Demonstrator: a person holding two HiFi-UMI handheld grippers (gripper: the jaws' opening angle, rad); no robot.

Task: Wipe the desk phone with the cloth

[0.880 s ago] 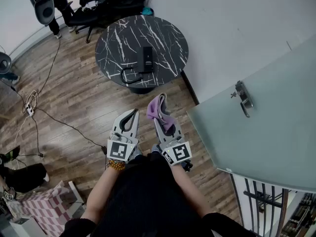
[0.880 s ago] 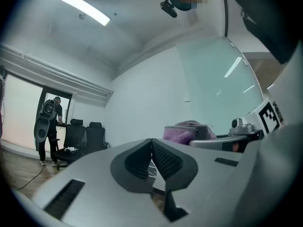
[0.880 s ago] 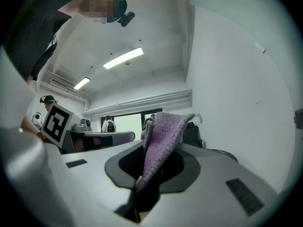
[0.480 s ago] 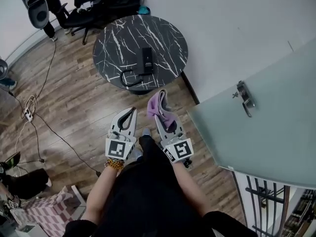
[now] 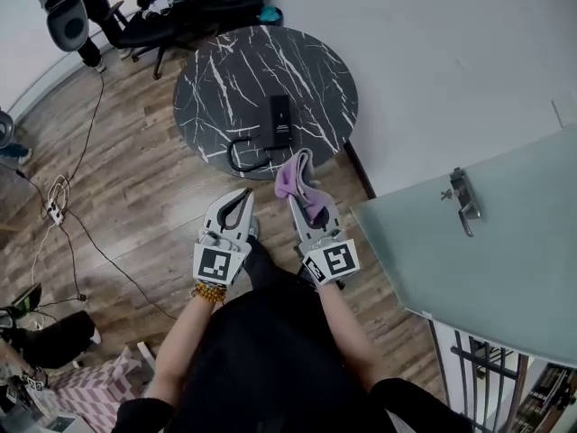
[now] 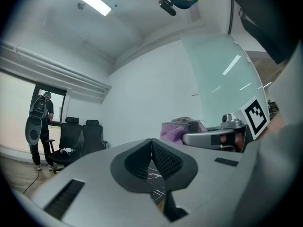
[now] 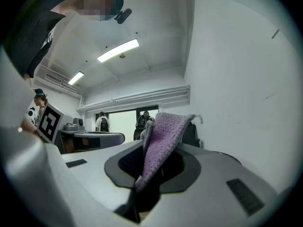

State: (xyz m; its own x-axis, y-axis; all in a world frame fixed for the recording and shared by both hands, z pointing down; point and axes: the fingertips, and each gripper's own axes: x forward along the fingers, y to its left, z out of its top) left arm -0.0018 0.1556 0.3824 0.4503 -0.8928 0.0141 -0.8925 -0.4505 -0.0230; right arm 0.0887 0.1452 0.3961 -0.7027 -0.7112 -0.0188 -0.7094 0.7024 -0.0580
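A black desk phone with a curled cord lies on a round black marble table ahead of me in the head view. My right gripper is shut on a purple cloth, held above the floor just short of the table's near edge; in the right gripper view the purple cloth stands up out of the jaws. My left gripper is beside it, shut and holding nothing, its dark pads meeting. In the left gripper view the cloth shows to the right.
A frosted glass door with a metal handle stands at the right. Black office chairs are behind the table. Cables and a power strip lie on the wood floor at left. People stand far off.
I have moved closer to the table; both grippers, cloth still held, now sit nearer its near edge. The door has shifted right in view.
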